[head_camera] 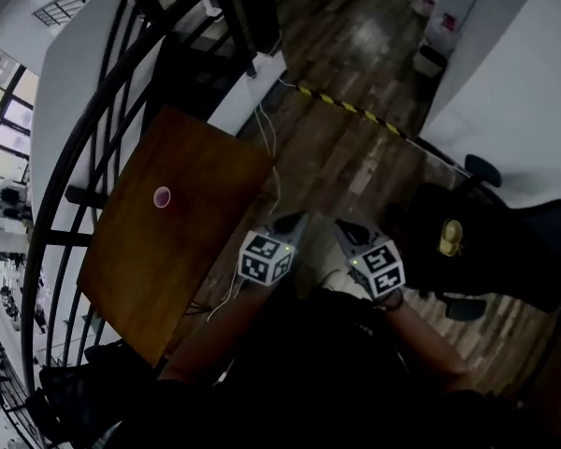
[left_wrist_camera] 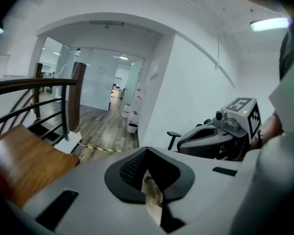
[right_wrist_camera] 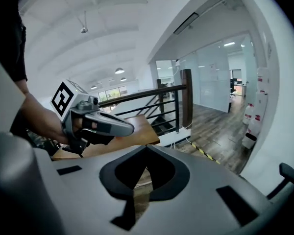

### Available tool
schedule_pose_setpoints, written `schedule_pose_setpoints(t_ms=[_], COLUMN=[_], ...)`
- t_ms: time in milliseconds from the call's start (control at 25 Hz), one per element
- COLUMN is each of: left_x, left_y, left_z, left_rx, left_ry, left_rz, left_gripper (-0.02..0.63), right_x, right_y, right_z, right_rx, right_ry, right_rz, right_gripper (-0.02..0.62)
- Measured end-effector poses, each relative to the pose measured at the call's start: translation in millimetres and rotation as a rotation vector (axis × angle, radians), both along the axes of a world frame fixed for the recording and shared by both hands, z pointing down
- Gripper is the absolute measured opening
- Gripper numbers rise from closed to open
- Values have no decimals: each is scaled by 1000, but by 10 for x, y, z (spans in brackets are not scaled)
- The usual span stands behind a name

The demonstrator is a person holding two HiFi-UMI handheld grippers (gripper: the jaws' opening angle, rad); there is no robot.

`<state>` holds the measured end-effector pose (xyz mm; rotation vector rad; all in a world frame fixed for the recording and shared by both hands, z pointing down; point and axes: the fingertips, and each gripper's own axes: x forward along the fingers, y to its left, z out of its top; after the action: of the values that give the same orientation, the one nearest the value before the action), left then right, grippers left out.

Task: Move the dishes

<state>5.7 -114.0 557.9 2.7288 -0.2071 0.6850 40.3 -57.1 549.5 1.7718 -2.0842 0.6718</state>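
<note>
Off the table (head_camera: 168,251) edge, left gripper (head_camera: 294,219), right gripper (head_camera: 342,225), open floor (head_camera: 355,157)

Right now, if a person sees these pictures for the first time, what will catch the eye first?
The left gripper and the right gripper, jaws together and empty, hang side by side over the wooden floor, low in the head view's middle. Left of them stands a wooden table with one small pink round thing on it, beside a black curved railing.

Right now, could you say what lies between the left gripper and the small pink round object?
Head view: bare brown wooden tabletop and a thin white cable.
</note>
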Motion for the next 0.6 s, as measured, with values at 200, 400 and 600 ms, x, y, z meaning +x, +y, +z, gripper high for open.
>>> schedule_pose_setpoints(t_ms=[200,400,600], left_x=[866,1574,2092], left_y=[711,1432,2046], left_z=[-10,-17,82], left_rx=[2,14,1], left_ry=[17,20,10], left_rz=[161,357,555], left_gripper=[-11,-9,-11], right_x=[725,1296,1758], right_y=[814,1584,2184], right_z=[12,52,128], right_rx=[3,8,3], right_ry=[9,-3,8], right_rz=[163,356,547], right_gripper=[11,11,11])
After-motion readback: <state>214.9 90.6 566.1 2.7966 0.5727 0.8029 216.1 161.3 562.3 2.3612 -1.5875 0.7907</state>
